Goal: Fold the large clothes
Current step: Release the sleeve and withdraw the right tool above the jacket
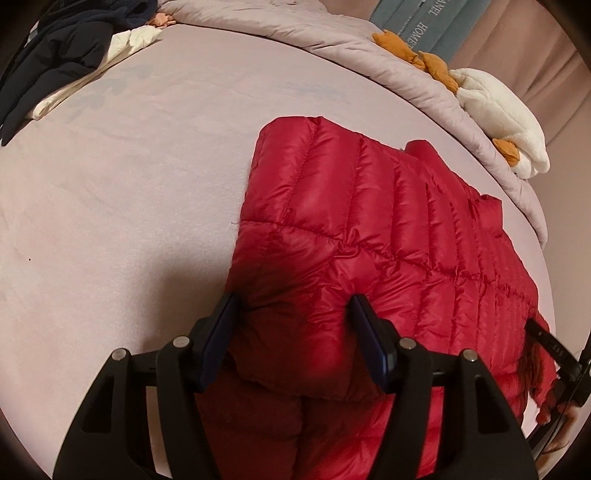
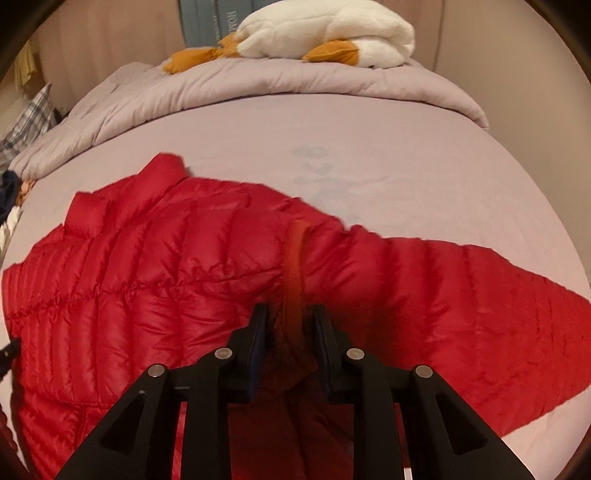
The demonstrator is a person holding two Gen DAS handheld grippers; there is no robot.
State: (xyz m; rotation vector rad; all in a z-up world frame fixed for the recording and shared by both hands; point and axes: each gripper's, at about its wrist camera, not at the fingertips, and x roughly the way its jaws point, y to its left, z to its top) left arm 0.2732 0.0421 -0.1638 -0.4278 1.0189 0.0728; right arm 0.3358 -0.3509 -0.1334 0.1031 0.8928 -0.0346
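A red quilted down jacket (image 1: 354,229) lies flat on the pale pink bed sheet (image 1: 122,192). My left gripper (image 1: 293,306) has its jaws wide apart, with a puffy folded edge of the jacket bulging between the fingers. In the right wrist view the jacket (image 2: 155,280) spreads across the bed, collar at far left, one sleeve (image 2: 461,291) running right. My right gripper (image 2: 290,314) is narrowed on a bunched part of the jacket with a red cuff band (image 2: 295,254) rising between its fingers.
A rolled lilac duvet (image 2: 258,85) lies along the far side with a white and orange plush toy (image 2: 325,29) on it. Dark and white clothes (image 1: 62,55) are piled at the far left. A plaid pillow (image 2: 29,125) sits at the left edge.
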